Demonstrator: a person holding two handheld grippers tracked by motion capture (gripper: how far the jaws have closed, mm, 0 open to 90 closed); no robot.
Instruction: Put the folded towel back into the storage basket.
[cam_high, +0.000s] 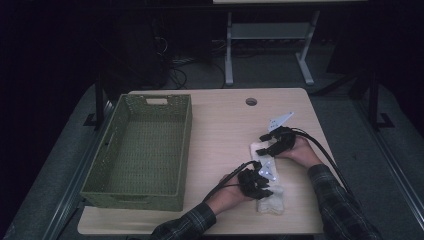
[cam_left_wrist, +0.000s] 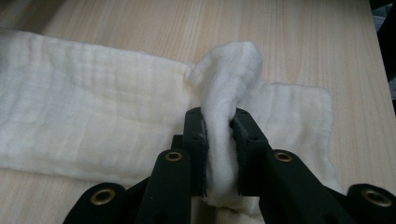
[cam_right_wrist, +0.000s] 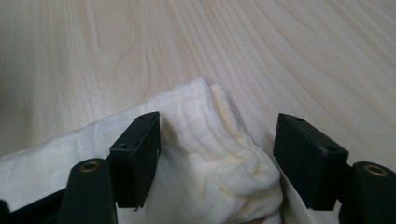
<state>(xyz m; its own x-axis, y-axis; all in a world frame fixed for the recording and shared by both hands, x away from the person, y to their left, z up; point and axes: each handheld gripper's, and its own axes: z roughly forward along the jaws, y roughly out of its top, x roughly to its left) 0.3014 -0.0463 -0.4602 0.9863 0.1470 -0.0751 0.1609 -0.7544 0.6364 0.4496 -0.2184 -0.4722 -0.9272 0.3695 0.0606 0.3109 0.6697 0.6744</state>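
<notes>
Cloth (cam_high: 269, 192) lies flat on the tabletop (cam_high: 220, 125), right of the basket (cam_high: 142, 150). Left tongs (cam_left_wrist: 219, 140) pinch a raised fold at its near end. Right tongs (cam_right_wrist: 217, 158) stand spread astride the far corner, not gripping. Judged step: securing both ends; next, the right tongs must close on that corner.

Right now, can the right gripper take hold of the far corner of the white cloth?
Probably yes: the right gripper stands open astride the cloth corner, nothing between.
</notes>
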